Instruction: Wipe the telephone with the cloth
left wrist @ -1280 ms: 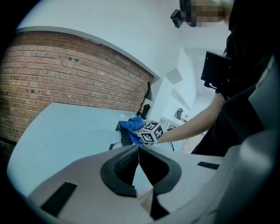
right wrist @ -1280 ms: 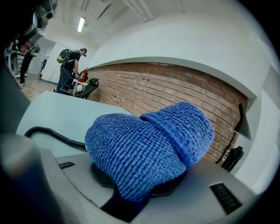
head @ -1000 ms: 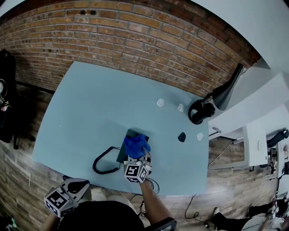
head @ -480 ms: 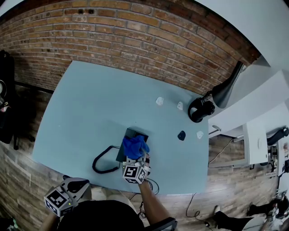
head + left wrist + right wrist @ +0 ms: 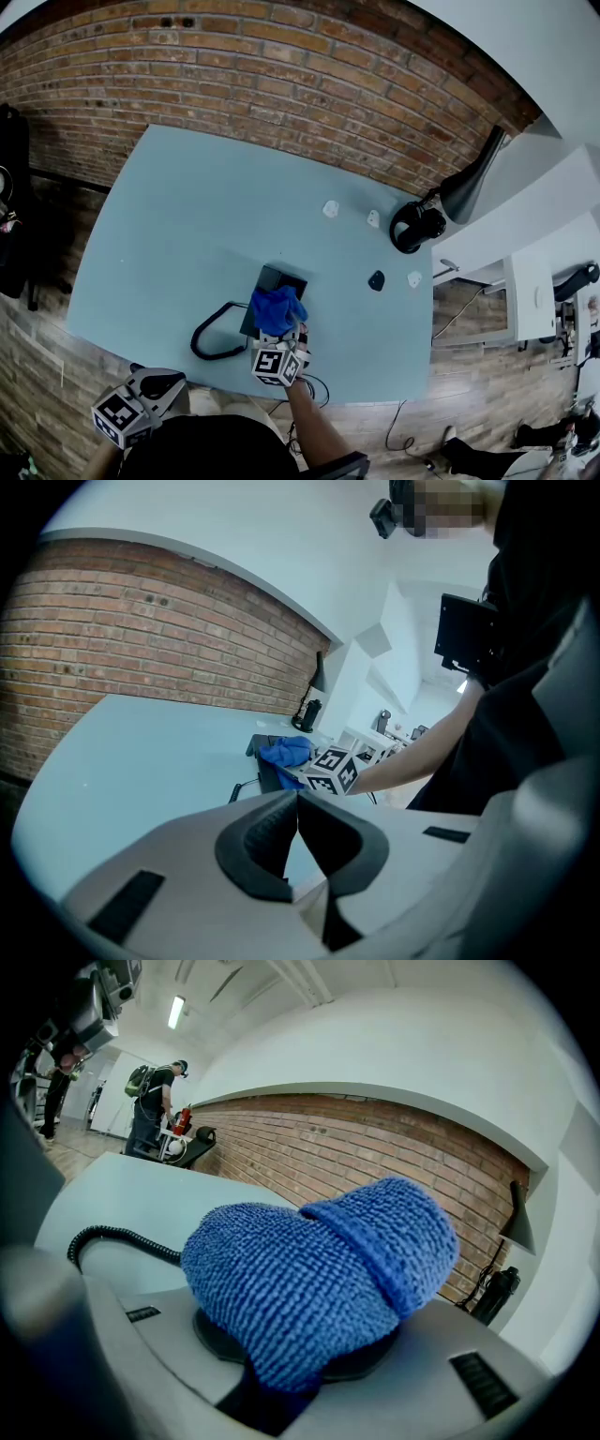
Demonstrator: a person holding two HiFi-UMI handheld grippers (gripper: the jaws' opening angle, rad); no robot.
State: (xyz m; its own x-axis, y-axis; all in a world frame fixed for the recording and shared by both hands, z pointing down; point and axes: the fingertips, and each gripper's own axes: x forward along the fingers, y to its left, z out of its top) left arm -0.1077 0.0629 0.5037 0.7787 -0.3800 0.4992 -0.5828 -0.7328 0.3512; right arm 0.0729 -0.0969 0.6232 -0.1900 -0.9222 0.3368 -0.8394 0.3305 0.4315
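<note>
Cloth [image 5: 278, 308] clamped in right gripper [image 5: 290, 332] rests on telephone [image 5: 275, 278].

My right gripper [image 5: 284, 333] sits at lower centre of the head view. Its jaws are clamped on the blue cloth [image 5: 277, 309], and my bare forearm [image 5: 314, 424] reaches up to it from the bottom edge. My left gripper [image 5: 157, 384] hangs at the lower left, close to my body. Its jaws are pressed together with nothing between them.
</note>
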